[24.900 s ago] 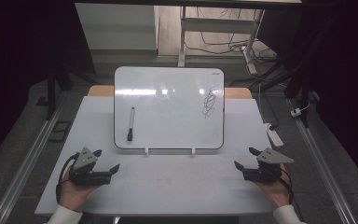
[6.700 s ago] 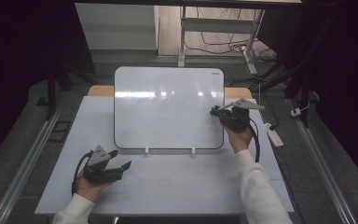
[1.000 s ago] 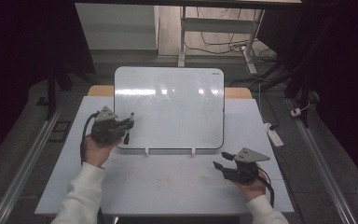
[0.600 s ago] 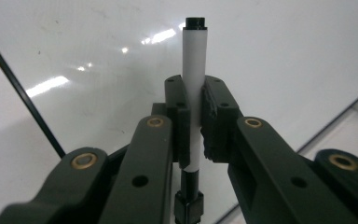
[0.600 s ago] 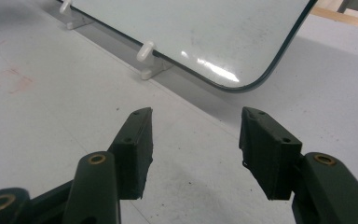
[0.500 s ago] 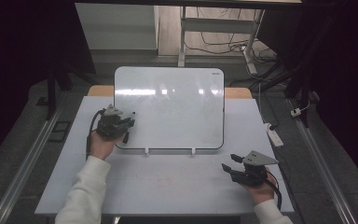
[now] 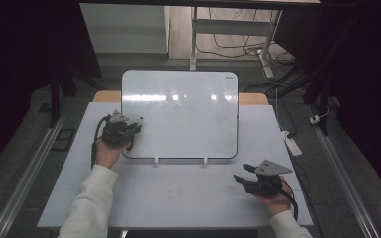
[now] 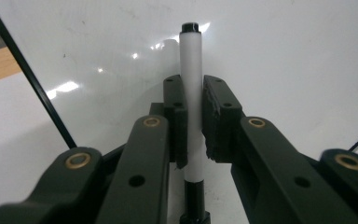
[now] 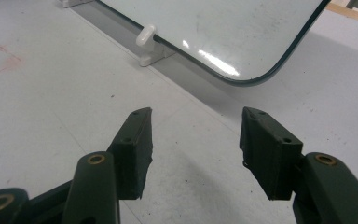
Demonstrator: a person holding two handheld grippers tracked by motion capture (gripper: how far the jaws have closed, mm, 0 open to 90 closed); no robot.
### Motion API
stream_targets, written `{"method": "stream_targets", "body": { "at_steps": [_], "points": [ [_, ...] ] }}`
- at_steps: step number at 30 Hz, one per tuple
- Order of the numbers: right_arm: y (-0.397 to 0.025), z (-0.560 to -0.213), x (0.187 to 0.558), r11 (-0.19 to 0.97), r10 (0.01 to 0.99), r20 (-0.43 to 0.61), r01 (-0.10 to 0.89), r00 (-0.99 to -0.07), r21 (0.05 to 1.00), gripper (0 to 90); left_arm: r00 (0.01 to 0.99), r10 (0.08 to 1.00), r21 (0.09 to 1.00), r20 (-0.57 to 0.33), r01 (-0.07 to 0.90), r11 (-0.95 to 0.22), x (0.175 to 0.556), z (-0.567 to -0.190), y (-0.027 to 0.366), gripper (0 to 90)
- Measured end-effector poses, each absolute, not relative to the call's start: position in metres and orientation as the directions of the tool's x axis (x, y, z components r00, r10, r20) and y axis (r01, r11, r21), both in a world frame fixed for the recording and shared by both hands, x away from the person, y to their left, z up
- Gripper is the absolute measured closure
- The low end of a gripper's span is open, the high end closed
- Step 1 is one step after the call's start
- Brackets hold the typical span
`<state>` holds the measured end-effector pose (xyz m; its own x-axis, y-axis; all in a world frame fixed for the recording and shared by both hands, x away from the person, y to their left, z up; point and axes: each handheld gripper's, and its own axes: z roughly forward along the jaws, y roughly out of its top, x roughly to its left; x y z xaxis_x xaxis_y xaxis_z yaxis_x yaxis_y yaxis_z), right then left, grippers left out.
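Left gripper view: left tongs (image 8: 193, 126) clamped on marker (image 8: 191, 84); right tongs (image 9: 196, 140) wide apart, holding nothing.

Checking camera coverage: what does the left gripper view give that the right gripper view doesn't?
Left gripper view: the left gripper shut on a white marker, black at its near end, lying along the jaws over the whiteboard. Right gripper view: the right gripper open above the white table, plus a white clip at the board's edge. Both: the whiteboard, wiped clean.
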<state>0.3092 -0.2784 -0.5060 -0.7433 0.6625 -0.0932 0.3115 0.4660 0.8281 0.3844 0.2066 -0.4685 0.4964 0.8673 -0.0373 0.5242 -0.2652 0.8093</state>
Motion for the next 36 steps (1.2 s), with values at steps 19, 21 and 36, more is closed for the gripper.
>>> {"method": "stream_targets", "body": {
  "at_steps": [19,21,36],
  "points": [
    [-0.289,-0.503,0.311,0.450,0.675,-0.109,0.290,-0.730,0.845,41.5,0.551,0.834,0.861,-0.021,0.434,-0.265,0.342,-0.442,0.203,41.7],
    [-0.294,-0.503,0.312,0.432,0.682,-0.101,0.288,-0.724,0.855,40.7,0.563,0.826,0.862,-0.016,0.426,-0.274,0.331,-0.440,0.203,39.4],
    [-0.327,-0.501,0.315,0.365,0.710,-0.071,0.279,-0.701,0.888,36.1,0.601,0.798,0.842,-0.056,0.458,-0.286,0.267,-0.462,0.238,34.0]
  ]
}}
